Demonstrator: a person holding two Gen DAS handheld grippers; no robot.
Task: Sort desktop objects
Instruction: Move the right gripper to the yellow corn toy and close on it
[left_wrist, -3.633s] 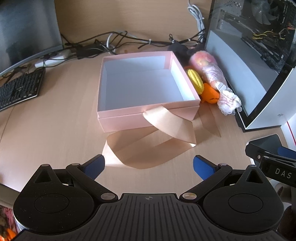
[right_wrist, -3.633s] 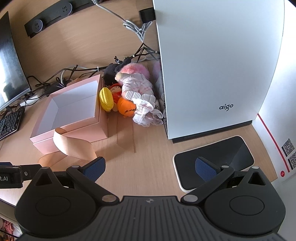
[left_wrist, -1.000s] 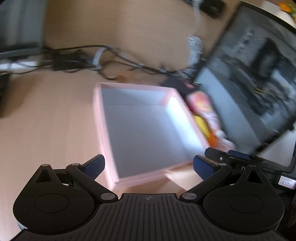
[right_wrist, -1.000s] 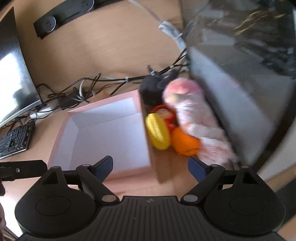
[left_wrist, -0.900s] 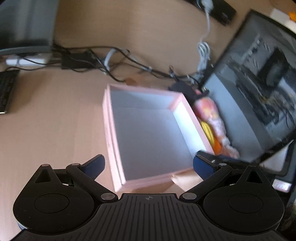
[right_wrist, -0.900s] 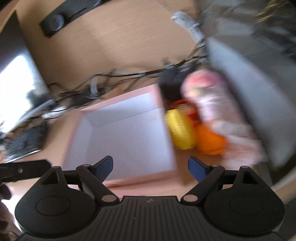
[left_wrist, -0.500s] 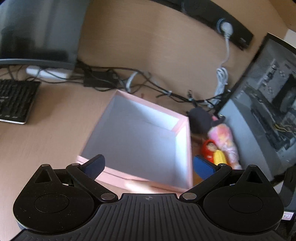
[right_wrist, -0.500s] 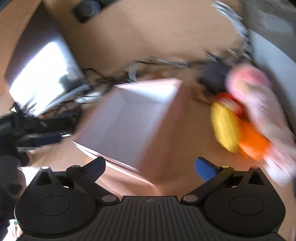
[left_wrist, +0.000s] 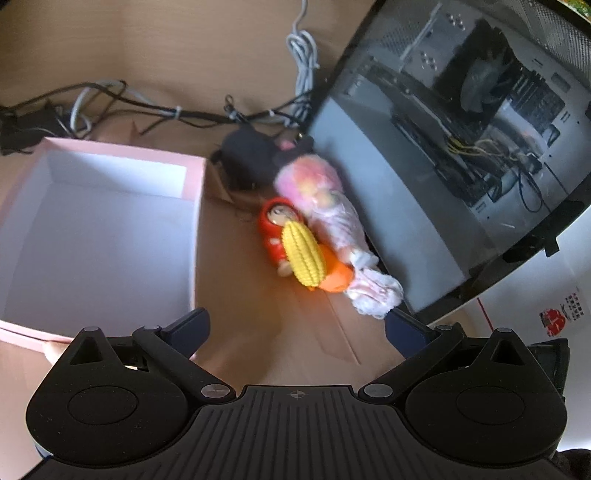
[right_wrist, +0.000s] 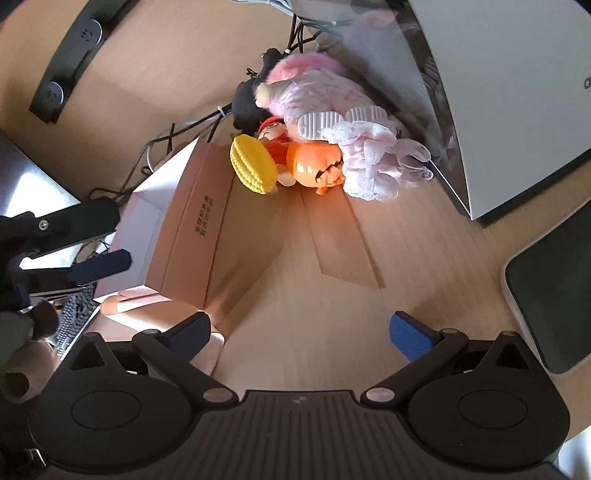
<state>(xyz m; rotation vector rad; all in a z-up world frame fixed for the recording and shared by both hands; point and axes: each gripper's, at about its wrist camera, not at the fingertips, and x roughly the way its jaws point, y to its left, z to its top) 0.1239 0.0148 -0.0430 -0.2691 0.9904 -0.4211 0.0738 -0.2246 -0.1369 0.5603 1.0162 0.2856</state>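
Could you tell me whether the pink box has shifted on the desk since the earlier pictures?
Cannot tell: both cameras have swung. The pink box still sits just left of the yellow corn toy.

The red doll (left_wrist: 275, 230) lies mostly behind the toy corn (left_wrist: 303, 254), only its face and one side showing. The orange toy (left_wrist: 334, 273) is largely covered there too. A dark soft thing (left_wrist: 251, 158) behind the pink doll (left_wrist: 325, 199) may be another plush. The pink box (left_wrist: 195, 206) runs off the left edge.
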